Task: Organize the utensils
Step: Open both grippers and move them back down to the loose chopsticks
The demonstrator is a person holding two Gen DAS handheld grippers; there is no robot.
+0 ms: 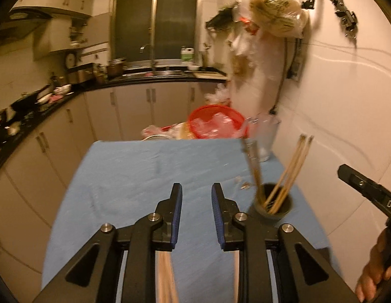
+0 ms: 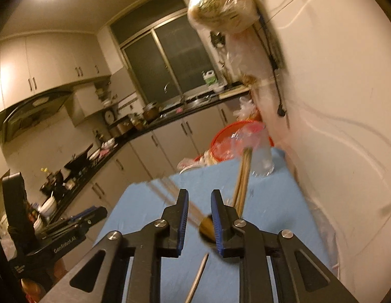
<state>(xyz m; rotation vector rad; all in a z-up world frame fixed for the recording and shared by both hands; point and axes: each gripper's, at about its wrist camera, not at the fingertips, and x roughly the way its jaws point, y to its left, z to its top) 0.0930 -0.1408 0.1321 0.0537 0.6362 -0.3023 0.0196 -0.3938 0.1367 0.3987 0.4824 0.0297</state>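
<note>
A dark cup point(image 1: 272, 205) stands on the blue cloth point(image 1: 150, 166) at the right, with several wooden chopsticks point(image 1: 289, 174) leaning in it. My left gripper point(image 1: 196, 192) is open and empty, left of the cup. In the right wrist view the cup point(image 2: 206, 228) is partly hidden behind the right finger, and its chopsticks point(image 2: 242, 176) rise behind it. My right gripper point(image 2: 199, 199) is open above the cloth point(image 2: 271, 202). A blurred chopstick point(image 2: 170, 193) slants between its fingers, and whether it is held cannot be told. A loose chopstick point(image 2: 198, 276) lies under it.
A clear glass point(image 1: 265, 136) stands at the cloth's far right corner, with a red basin point(image 1: 215, 121) of plastic behind it. A white wall runs along the right. Kitchen counters point(image 1: 44, 106) with pots line the left and back. Plastic bags point(image 1: 273, 15) hang on the wall.
</note>
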